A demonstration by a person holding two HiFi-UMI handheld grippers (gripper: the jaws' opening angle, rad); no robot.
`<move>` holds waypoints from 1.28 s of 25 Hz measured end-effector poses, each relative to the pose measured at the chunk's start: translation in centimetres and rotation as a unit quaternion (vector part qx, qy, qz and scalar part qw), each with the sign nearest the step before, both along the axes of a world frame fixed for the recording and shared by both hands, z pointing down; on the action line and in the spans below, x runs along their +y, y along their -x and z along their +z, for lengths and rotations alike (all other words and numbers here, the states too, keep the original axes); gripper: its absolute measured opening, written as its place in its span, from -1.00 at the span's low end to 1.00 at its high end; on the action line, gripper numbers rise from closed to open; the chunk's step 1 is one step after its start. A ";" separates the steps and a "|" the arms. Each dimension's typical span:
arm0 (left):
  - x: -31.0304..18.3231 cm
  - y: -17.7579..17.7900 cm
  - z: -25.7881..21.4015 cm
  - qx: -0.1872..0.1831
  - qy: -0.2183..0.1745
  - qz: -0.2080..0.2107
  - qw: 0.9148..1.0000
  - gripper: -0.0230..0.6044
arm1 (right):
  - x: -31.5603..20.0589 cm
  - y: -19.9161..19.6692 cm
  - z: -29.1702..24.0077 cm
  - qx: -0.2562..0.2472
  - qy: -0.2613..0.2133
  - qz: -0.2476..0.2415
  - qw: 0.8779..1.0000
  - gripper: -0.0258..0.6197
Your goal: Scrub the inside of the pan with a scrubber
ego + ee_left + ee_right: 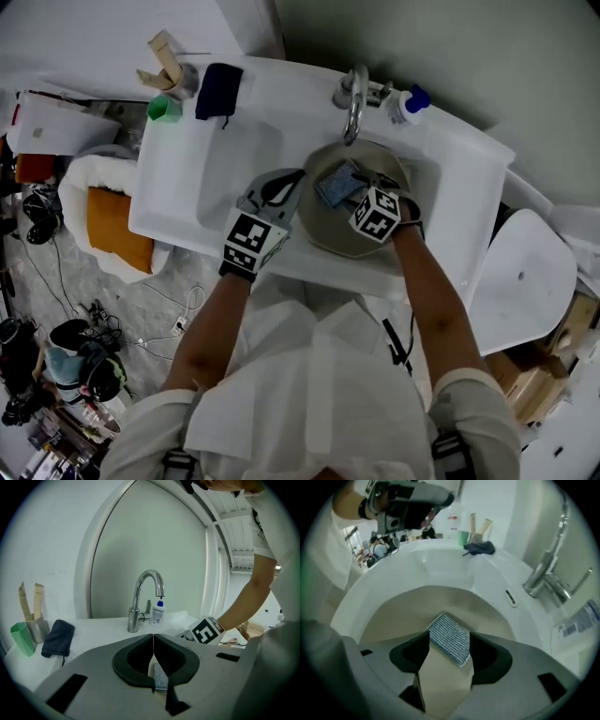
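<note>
Inside the pan [361, 239], right gripper [449, 638] fingers clamp the scrubber [335, 184]; left gripper [153, 637] fingers pinch the 9 o'clock rim, grip half-hidden.

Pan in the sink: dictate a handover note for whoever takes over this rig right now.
Left gripper: jaws shut, apparently on the left rim of the beige round pan, steadying it.
Right gripper: jaws clamp the silver mesh scrubber, held inside the pan.
The pan sits in the white sink under the chrome tap.
Done: scrubber gripped, pan held.
Left: scrub the inside. How clean it is cannot be judged.
</note>
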State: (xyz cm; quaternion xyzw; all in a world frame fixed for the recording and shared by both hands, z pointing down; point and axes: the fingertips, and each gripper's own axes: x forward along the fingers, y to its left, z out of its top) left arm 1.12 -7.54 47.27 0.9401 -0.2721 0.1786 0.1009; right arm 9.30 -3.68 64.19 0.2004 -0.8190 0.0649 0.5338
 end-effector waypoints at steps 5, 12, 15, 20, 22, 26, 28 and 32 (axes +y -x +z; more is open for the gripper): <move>-0.4 0.4 1.3 0.003 0.005 -0.002 1.000 -0.87 | 0.3 1.0 3.7 0.069 0.022 -0.128 0.989 -0.10; -0.9 0.5 2.2 0.012 0.011 -0.009 1.000 -0.87 | -0.2 2.1 6.4 0.093 0.033 -0.185 0.978 -0.10; -1.0 1.0 2.5 0.013 0.015 -0.012 1.000 -0.87 | 0.0 2.6 7.1 0.098 0.050 -0.202 0.973 -0.10; -1.2 1.7 2.8 0.013 0.019 -0.019 1.000 -0.87 | -0.2 2.8 7.9 0.092 0.094 -0.178 0.975 -0.28; -1.3 1.8 2.9 0.014 0.021 -0.021 0.999 -0.87 | -0.3 2.9 8.0 0.090 0.093 -0.164 0.978 -0.36; -1.5 1.7 3.1 0.013 0.022 -0.020 0.999 -0.87 | -0.3 3.0 7.9 0.086 0.081 -0.131 0.984 -0.54; -1.6 1.7 3.1 0.013 0.021 -0.019 0.999 -0.87 | -0.3 3.0 7.8 0.086 0.076 -0.116 0.987 -0.68; -1.7 1.7 2.9 0.012 0.020 -0.017 1.000 -0.87 | -0.3 3.1 7.5 0.070 0.071 -0.079 0.992 -0.87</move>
